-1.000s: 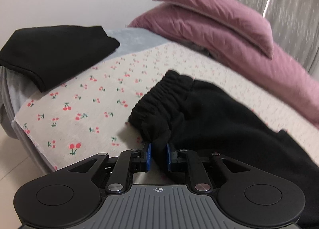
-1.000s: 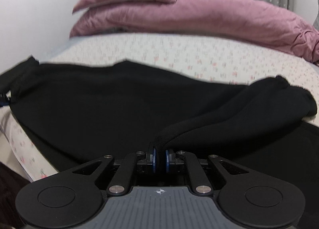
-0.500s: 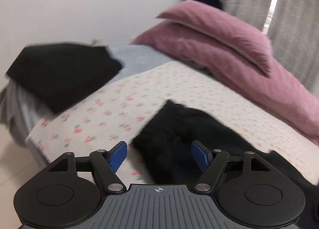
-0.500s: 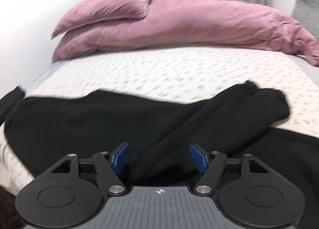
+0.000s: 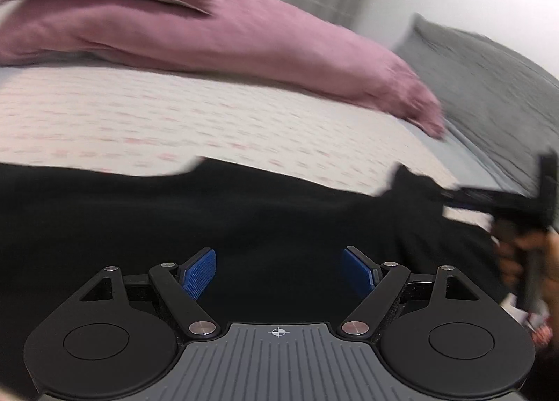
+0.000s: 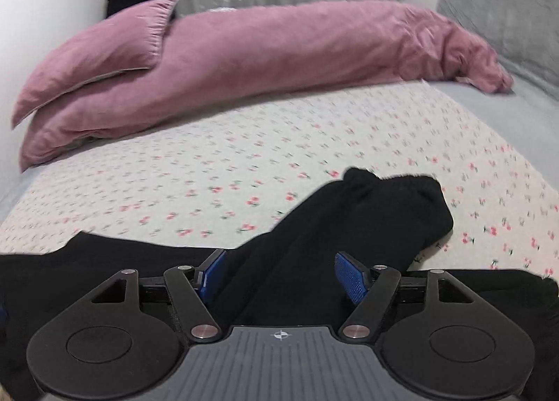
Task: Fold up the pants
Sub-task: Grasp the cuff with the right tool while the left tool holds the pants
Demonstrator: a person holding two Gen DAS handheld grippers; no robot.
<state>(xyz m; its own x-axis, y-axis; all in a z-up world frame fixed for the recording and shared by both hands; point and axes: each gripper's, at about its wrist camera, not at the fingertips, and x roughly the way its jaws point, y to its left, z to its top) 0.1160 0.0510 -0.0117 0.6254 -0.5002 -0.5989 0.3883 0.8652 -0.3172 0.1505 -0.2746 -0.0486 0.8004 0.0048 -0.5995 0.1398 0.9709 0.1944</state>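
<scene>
With my left gripper (image 5: 278,271) and right gripper (image 6: 279,275) both spread wide and empty over the soft black pants (image 6: 367,223) on the cherry-print bedsheet (image 6: 244,170), I risk the loose leg (already bunched) creasing crookedly.

Left wrist view motion-blurred; sheet (image 5: 209,121) print smeared; right gripper (image 5: 489,200) at right edge blurred, fingers indistinct; pants (image 6: 314,243) cut off at near edge, under gripper body.
</scene>
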